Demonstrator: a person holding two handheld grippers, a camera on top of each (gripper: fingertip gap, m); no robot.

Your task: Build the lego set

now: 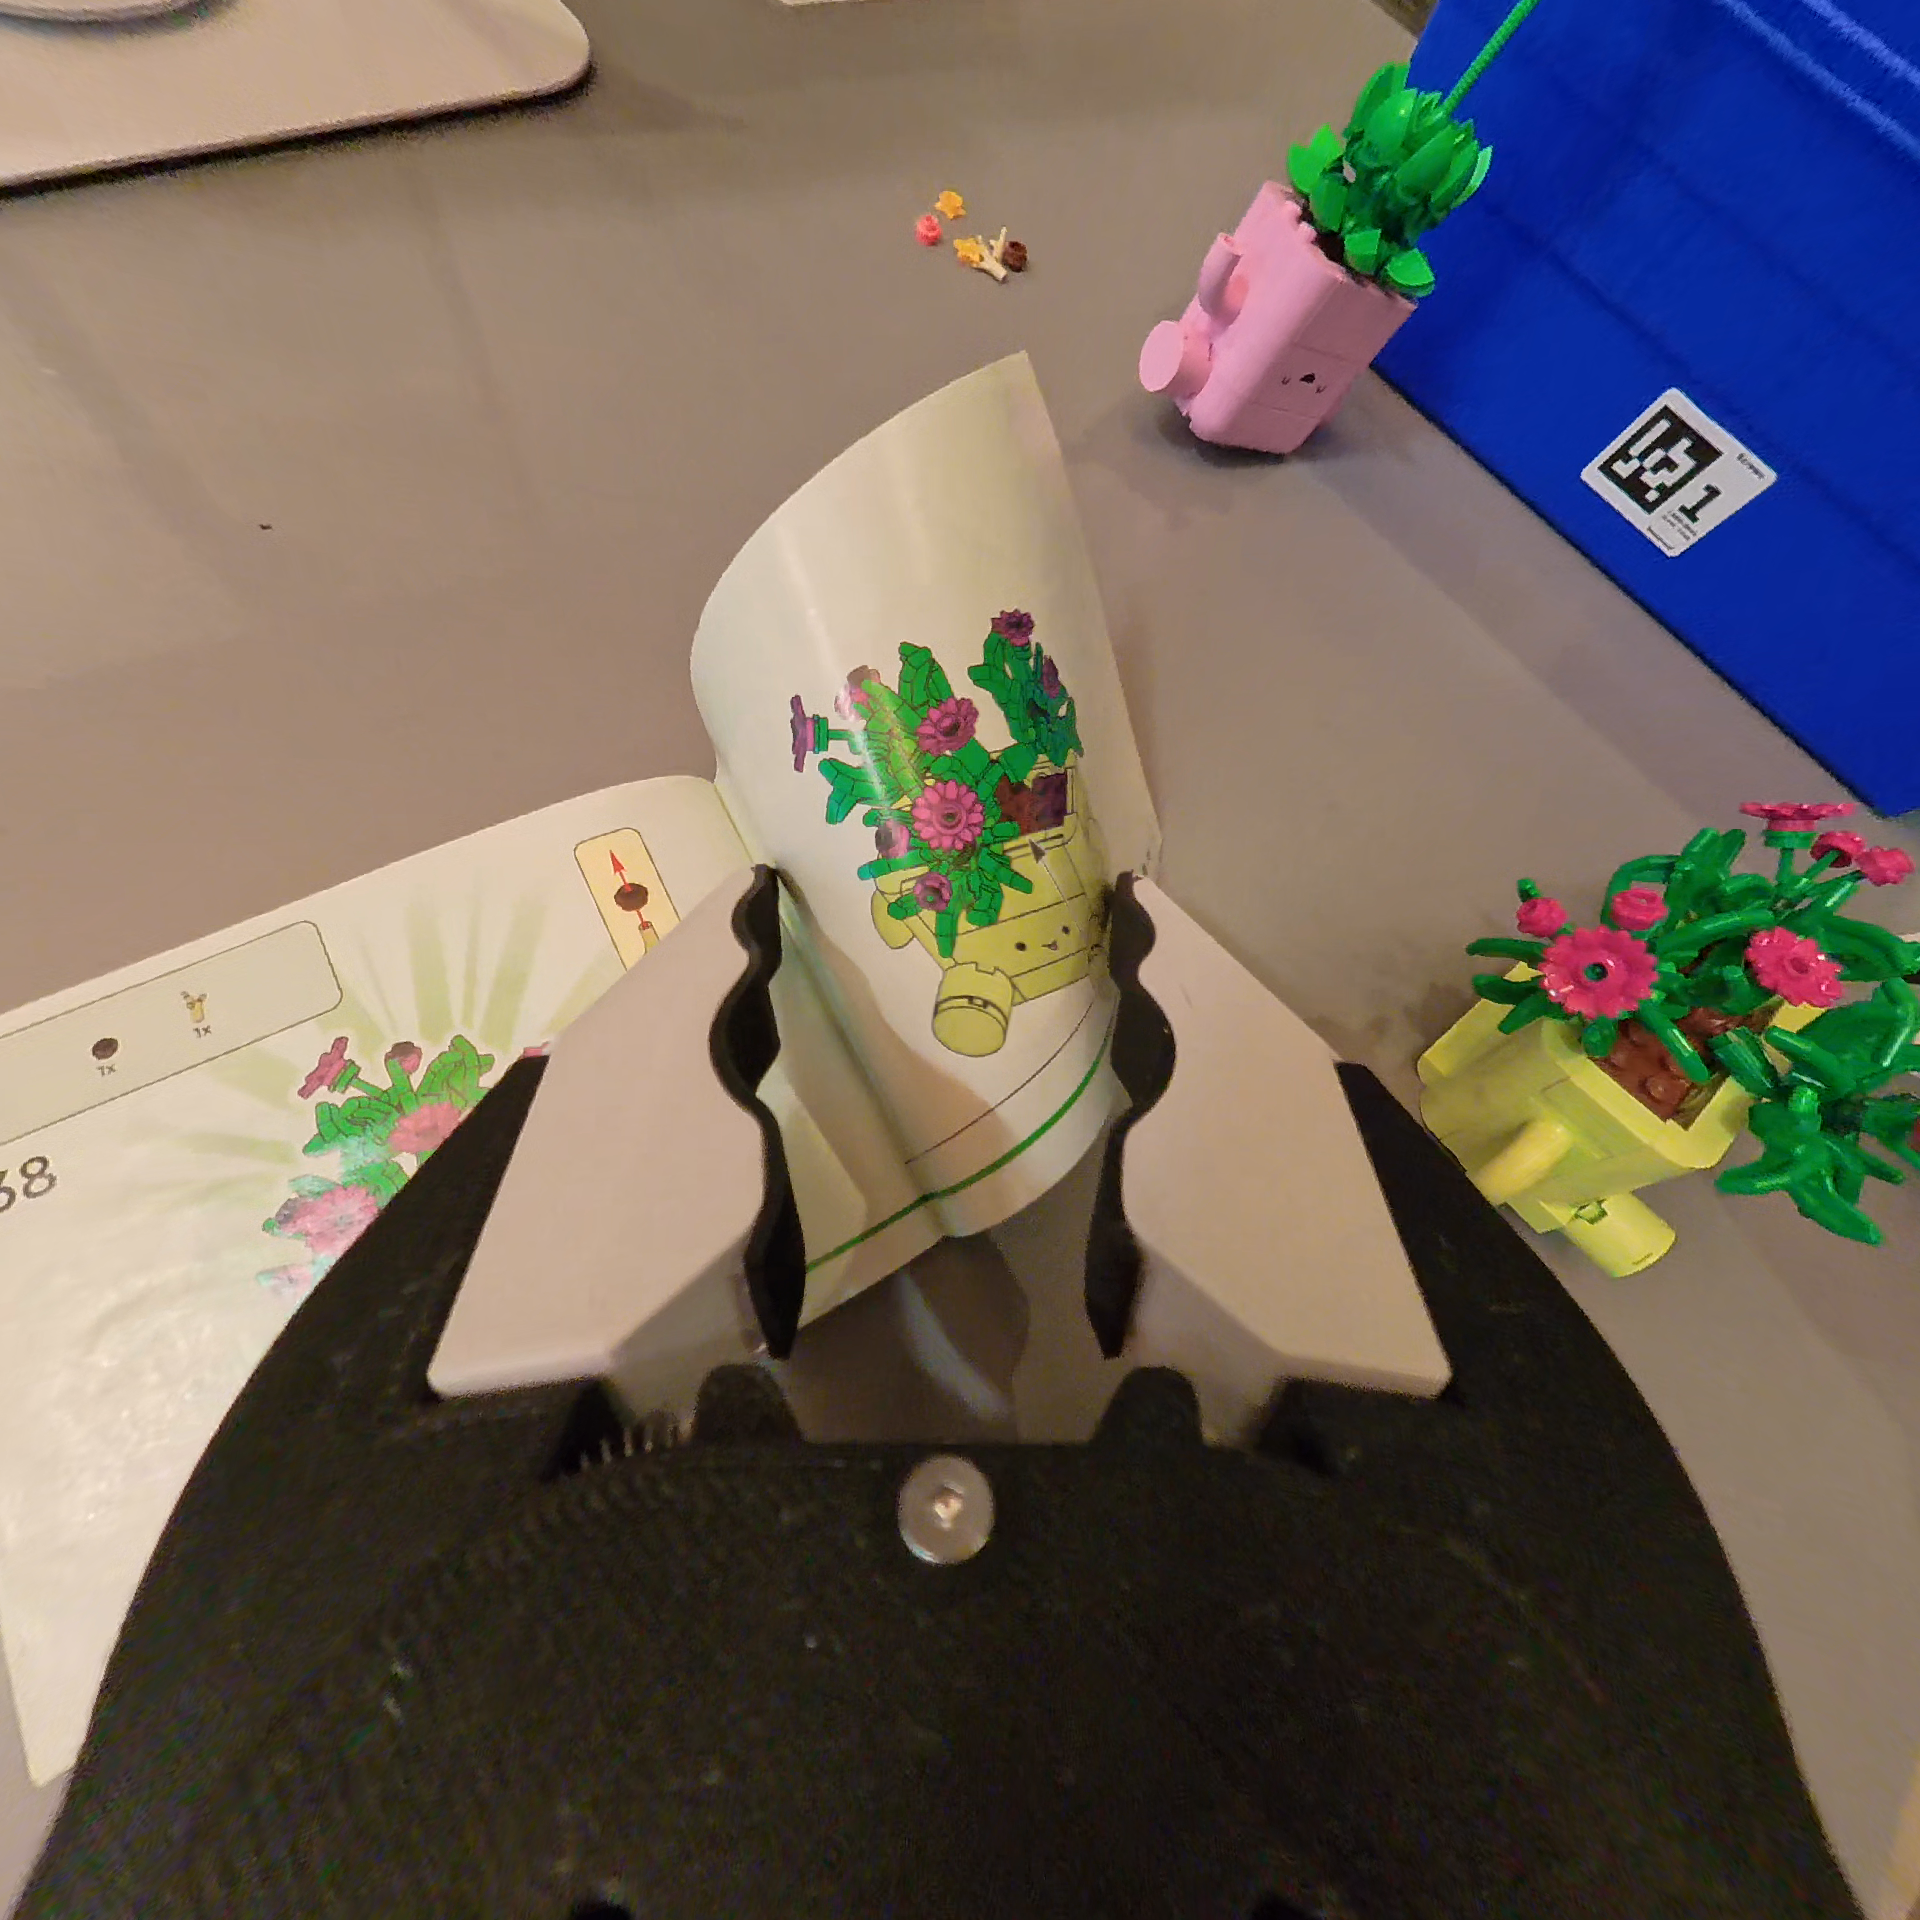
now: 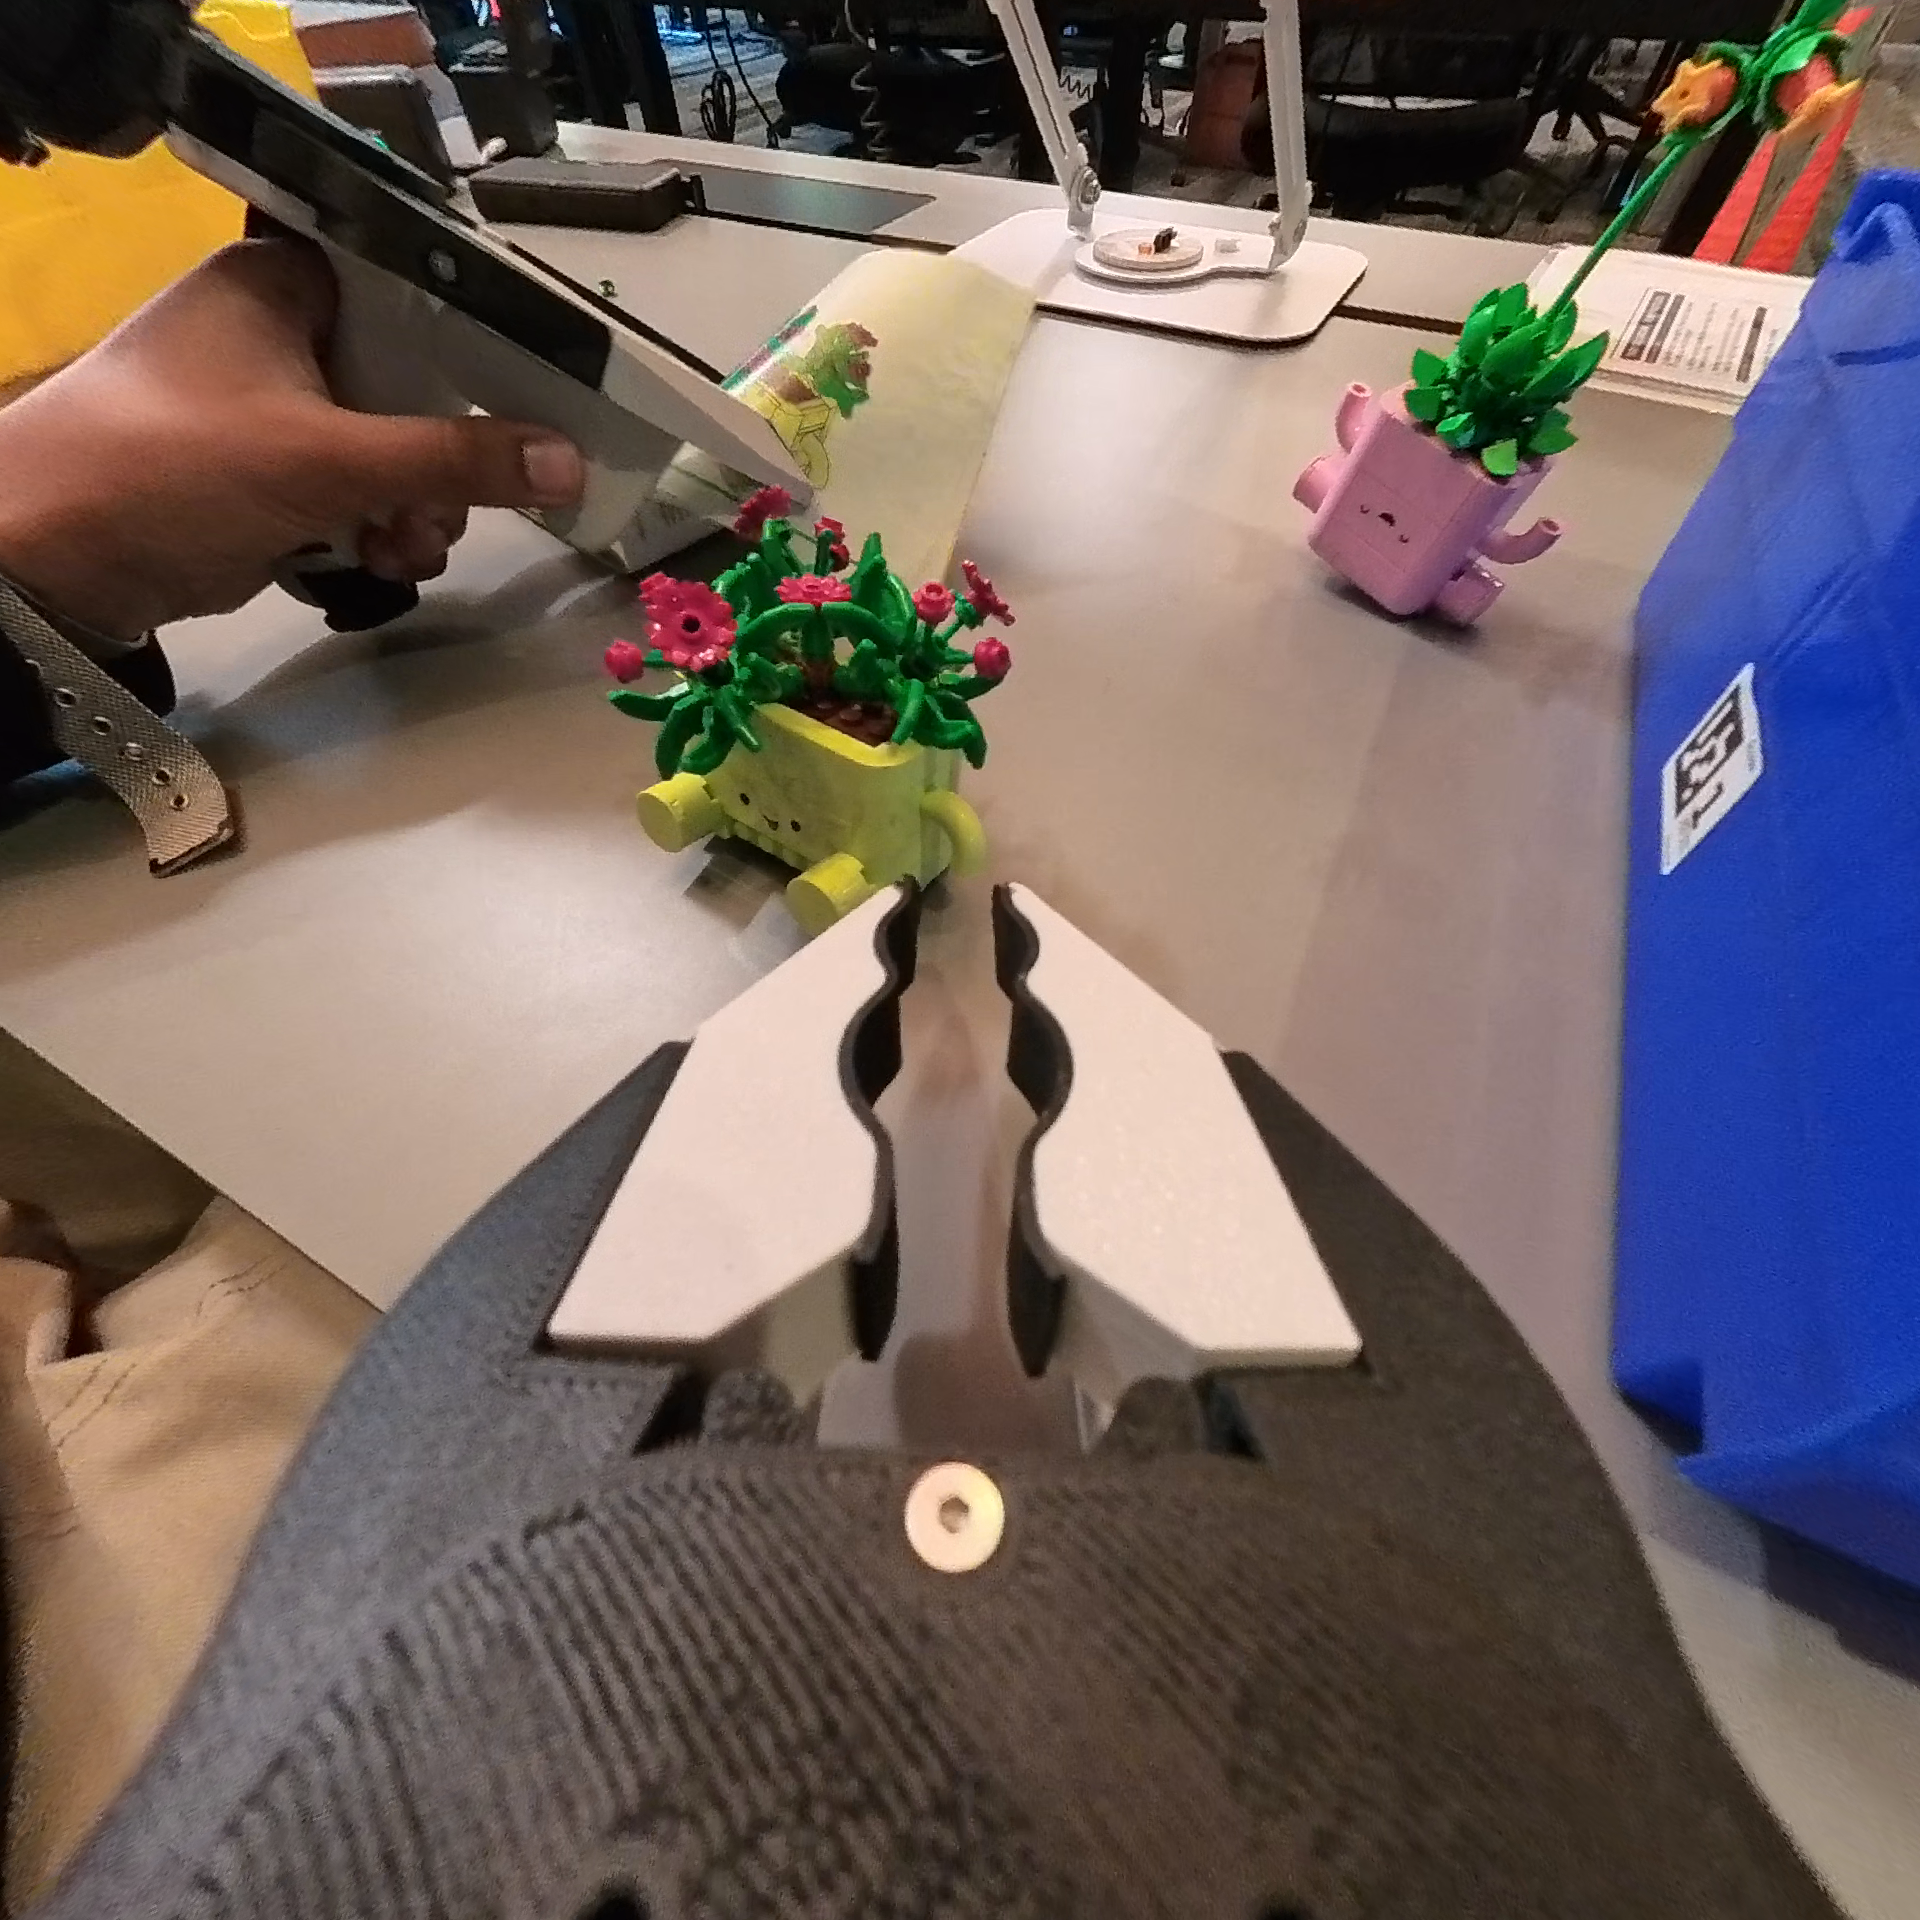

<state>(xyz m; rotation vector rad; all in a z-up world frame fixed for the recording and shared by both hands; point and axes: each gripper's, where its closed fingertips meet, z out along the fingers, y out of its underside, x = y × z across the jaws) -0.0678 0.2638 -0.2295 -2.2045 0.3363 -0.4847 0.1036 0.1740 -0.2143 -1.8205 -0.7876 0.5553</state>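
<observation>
Left claw (image 1: 945, 1081) spread wide over an open instruction booklet (image 1: 260, 1122), one glossy page (image 1: 914, 831) curled upright between the fingers (image 1: 665, 1143); page edges at or near both black wavy pads, though whether pressed or merely brushing cannot be told. Right claw (image 2: 954, 1081) narrowed to a slim gap, gripping nothing, bare grey tabletop (image 2: 1195, 790) visible through the slot.

Fingers matte grey and wedge-shaped, lined with rippled black rubber; bodies of coarse, layered black plastic with a single shiny screw.

Just ahead of the right claw's tips, and off to the right of the left claw: a yellow-green Lego planter (image 2: 831, 800) (boxy, with a small face, stubby round feet and curved arms), brown studded soil on top, glossy green stems and magenta flowers. Farther ahead and right of both claws: a pink Lego planter (image 1: 1268, 312) of the same boxy build, topped with pointed green leaves. Blue bin (image 1: 1714, 312) at far right, smooth-walled, bearing a white square-patterned tag.

Only from the left wrist: a scatter of tiny loose Lego pieces (image 1: 977, 239) well beyond the page. Only from the right wrist: a hand (image 2: 260, 468) gripping the left tool's handle, and a flat white stand base (image 2: 1174, 270) far ahead.
</observation>
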